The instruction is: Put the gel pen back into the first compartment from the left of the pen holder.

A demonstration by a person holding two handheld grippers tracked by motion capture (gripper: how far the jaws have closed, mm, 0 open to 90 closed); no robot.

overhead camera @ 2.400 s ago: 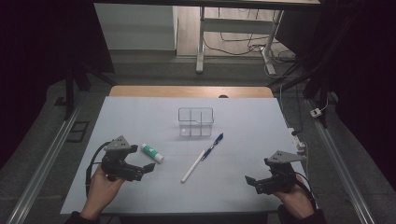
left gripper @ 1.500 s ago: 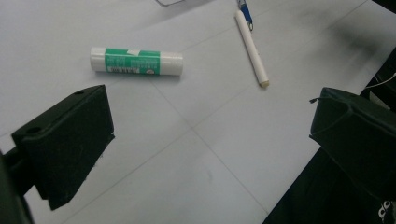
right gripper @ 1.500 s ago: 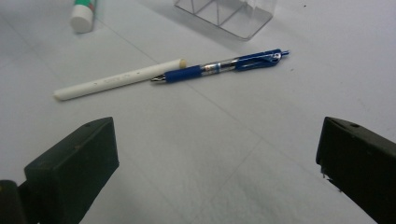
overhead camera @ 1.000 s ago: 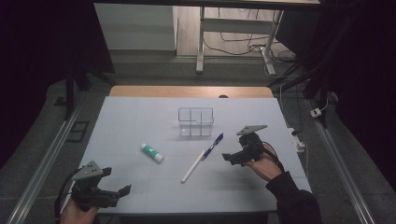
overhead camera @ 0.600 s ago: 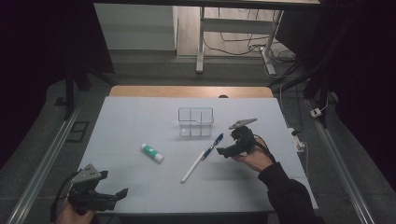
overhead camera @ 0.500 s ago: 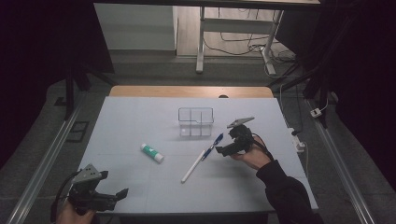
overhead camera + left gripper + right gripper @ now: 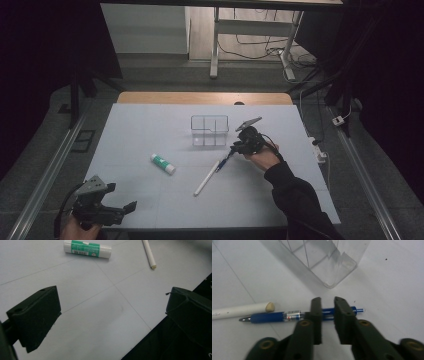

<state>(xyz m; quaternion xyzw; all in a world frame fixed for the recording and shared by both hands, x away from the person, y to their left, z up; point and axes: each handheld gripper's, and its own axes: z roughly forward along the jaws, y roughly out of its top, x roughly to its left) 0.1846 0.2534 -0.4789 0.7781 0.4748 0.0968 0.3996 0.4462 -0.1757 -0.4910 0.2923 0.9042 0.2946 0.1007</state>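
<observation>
Right gripper view: the right gripper (image 7: 327, 312) straddles the blue pen (image 7: 294, 315), jaws nearly closed around its clip end, grip uncertain. The pen lies crosswise (tip left). The left gripper (image 7: 102, 207) hangs wide open, holding nothing.

The pen (image 7: 294, 315) looks like glossy blue plastic with a clear middle and a shiny metal tip, and the right gripper (image 7: 327, 315) has matt black plastic fingers (image 7: 316, 315). Beside the pen, the box (image 7: 329, 262) is clear, glossy plastic. The tabletop (image 7: 150, 130) is a smooth, matt pale sheet, and the glue stick (image 7: 87, 249) has a glossy green-and-white label.

The right gripper (image 7: 327, 312) is straddling the blue pen (image 7: 287, 315), jaws narrowly parted, with the clear box (image 7: 329, 262) lying just beyond.
</observation>
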